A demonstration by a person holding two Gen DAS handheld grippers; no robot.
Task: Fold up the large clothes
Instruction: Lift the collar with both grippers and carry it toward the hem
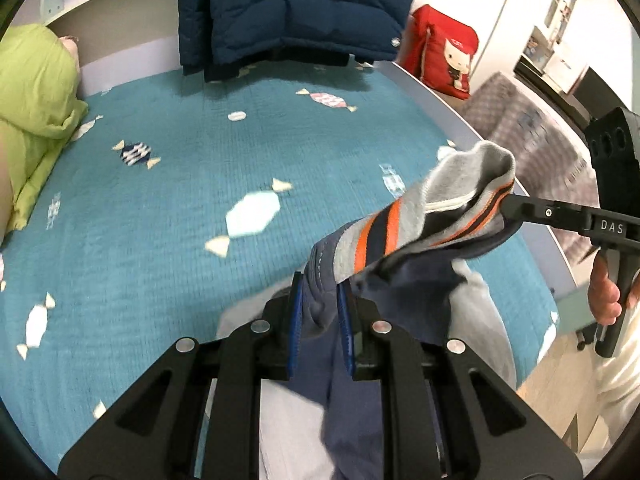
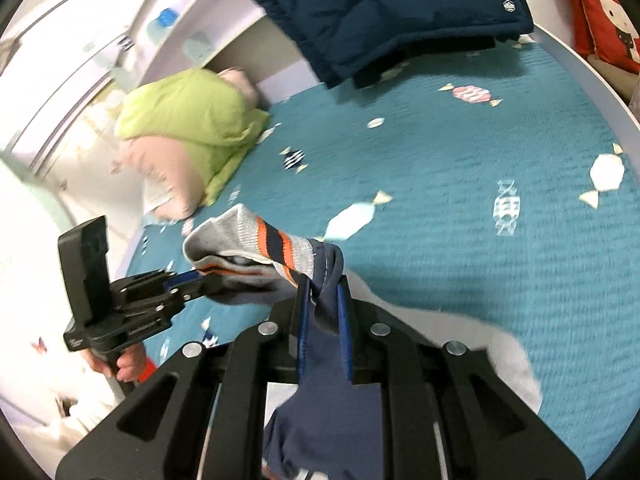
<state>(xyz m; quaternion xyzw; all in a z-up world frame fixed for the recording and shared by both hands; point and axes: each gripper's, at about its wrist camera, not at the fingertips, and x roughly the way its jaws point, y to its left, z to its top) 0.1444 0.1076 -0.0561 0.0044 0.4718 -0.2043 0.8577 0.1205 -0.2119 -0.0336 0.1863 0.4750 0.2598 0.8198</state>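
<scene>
A garment (image 1: 400,236) with a navy body and a grey band striped orange and navy hangs stretched between both grippers, lifted above the teal bedspread (image 1: 180,184). In the left wrist view my left gripper (image 1: 320,312) is shut on a bunch of the navy fabric, and the rest drapes down under it. My right gripper (image 1: 506,204) comes in from the right and pinches the striped band. In the right wrist view the right gripper (image 2: 322,300) is shut on the garment (image 2: 280,252), and the left gripper (image 2: 198,276) holds the band from the left.
A dark blue quilted jacket (image 1: 296,12) lies at the far end of the bed. A green pillow (image 1: 32,92) sits at the left, over a pink one (image 2: 168,176). A red cushion (image 1: 444,48) and a grey checked rug (image 1: 520,120) lie beyond the bed's white edge (image 1: 440,104).
</scene>
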